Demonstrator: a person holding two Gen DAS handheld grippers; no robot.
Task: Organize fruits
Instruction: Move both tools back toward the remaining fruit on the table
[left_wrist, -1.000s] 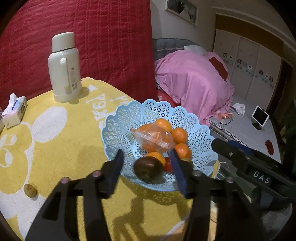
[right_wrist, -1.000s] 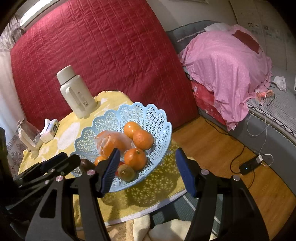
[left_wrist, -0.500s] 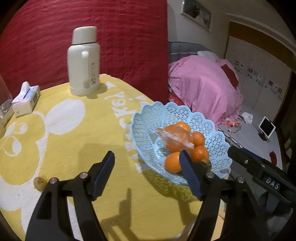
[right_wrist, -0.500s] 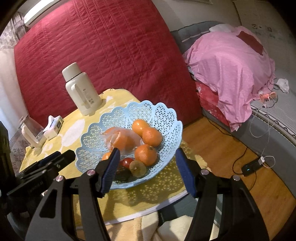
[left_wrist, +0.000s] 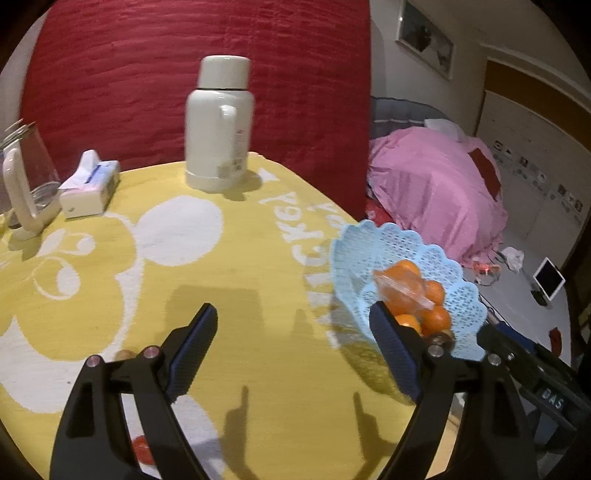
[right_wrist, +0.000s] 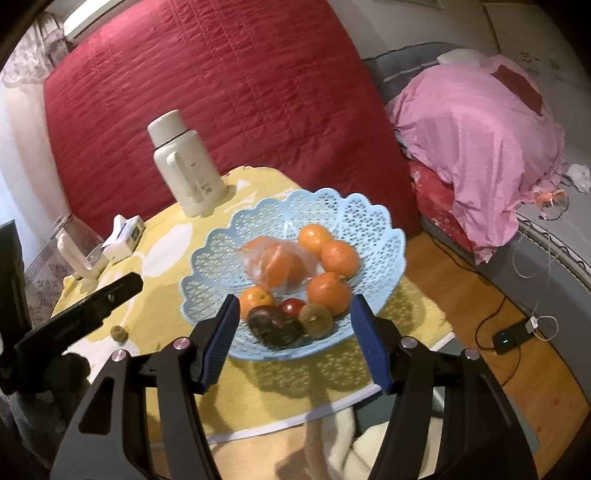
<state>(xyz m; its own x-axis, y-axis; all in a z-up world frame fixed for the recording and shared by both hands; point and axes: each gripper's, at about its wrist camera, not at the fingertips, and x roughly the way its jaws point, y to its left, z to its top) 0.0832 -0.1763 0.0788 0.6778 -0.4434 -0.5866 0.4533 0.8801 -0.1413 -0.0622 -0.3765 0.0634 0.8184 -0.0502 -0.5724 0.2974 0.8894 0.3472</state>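
A light blue lattice basket (right_wrist: 354, 210) (left_wrist: 424, 247) stands near the table's right edge. It holds several oranges (right_wrist: 328, 291), a bagged orange (right_wrist: 280, 262), a dark purple fruit (right_wrist: 273, 325), a small red fruit (right_wrist: 291, 306) and a kiwi (right_wrist: 316, 319). A small brown fruit (right_wrist: 119, 333) lies loose on the yellow cloth; in the left wrist view it peeks out (left_wrist: 125, 355) beside the left finger. A red fruit (left_wrist: 142, 448) lies low under the left gripper. My left gripper (left_wrist: 295, 350) is open and empty over the cloth. My right gripper (right_wrist: 295, 336) is open and empty in front of the basket.
A white thermos (left_wrist: 219, 125) stands at the back of the yellow cartoon-print tablecloth (left_wrist: 236, 288). A tissue box (left_wrist: 90, 184) and a glass kettle (left_wrist: 26, 181) stand at the back left. A red quilt hangs behind. A pink-covered bed (right_wrist: 476, 122) and wood floor lie to the right.
My left gripper has swung left away from the basket, leaving the dark purple fruit in it, and now faces the open cloth. The right gripper has barely moved.
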